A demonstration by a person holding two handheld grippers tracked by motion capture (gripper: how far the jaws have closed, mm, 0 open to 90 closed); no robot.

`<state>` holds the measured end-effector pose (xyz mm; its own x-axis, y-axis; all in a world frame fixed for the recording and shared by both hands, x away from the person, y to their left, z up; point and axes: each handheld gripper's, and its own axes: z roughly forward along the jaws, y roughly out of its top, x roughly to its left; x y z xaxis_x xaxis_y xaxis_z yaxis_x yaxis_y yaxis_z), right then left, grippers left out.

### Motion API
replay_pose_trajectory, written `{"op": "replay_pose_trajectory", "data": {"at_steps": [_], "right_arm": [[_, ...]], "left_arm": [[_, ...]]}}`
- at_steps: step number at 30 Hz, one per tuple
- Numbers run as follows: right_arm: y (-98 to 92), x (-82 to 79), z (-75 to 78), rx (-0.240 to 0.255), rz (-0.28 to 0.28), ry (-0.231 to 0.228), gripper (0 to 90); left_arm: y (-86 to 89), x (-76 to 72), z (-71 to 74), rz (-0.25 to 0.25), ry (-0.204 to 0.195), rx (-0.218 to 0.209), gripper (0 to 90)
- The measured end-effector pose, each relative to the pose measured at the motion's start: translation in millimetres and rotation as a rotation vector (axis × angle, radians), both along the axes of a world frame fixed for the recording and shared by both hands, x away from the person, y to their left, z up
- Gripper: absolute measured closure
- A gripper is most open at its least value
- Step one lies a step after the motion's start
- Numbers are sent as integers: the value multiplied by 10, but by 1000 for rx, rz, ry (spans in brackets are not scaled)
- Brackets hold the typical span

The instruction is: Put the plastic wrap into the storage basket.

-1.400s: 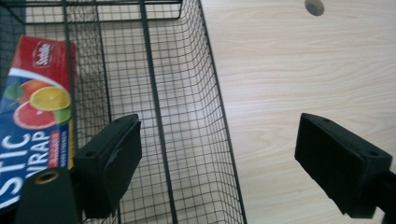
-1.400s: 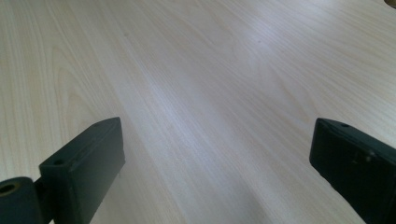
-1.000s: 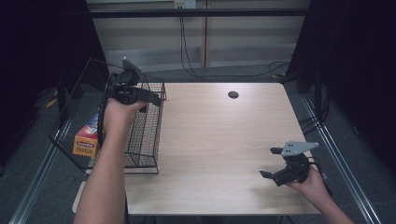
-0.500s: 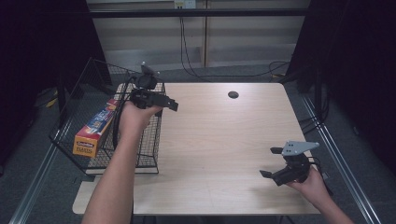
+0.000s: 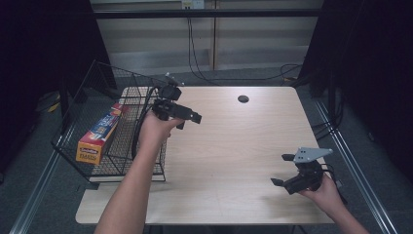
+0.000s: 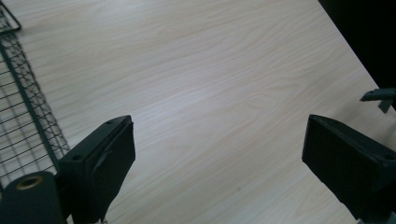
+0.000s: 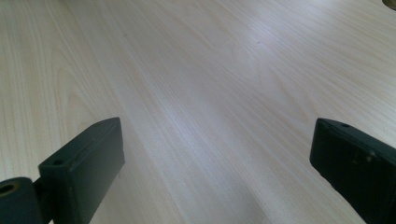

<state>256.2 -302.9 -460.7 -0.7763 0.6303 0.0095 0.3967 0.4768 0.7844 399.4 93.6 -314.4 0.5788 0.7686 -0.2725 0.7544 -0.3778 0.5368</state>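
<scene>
My left gripper hangs open above the wooden table, just right of the wire basket; in the left gripper view its jaws stand wide apart over bare wood, with nothing between them. An orange box lies in the basket, leaning along its left side. Near the table's front right corner my right gripper is open and empty, low over the tabletop, its grey plate on top. The right gripper view has both jaws spread over plain wood.
The basket's mesh wall runs along the left of the left gripper view. A round cable hole sits at the table's far middle. Cables hang behind the table. Dark curtains stand on both sides.
My left gripper has moved from above the basket rightward, out over the table. The orange box stays in the basket. The right gripper has not moved.
</scene>
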Motion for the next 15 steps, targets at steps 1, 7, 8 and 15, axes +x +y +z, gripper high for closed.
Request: {"op": "replay_pose_trajectory", "data": {"at_steps": [1,7,8,15], "right_arm": [[0,0,0,0,0,0,29],[5,-6,0,-3,-6,4,29],[3,-5,1,-2,-2,5,29],[5,-6,-3,-6,1,3,29]], "left_arm": [[-17,-7,-9,-16,1,8,97],[-113,-49,-95,-51,-3,-2,100],[-125,-56,-112,-55,-2,-5,100],[-214,-133,-260,-93,-10,-9,100]]}}
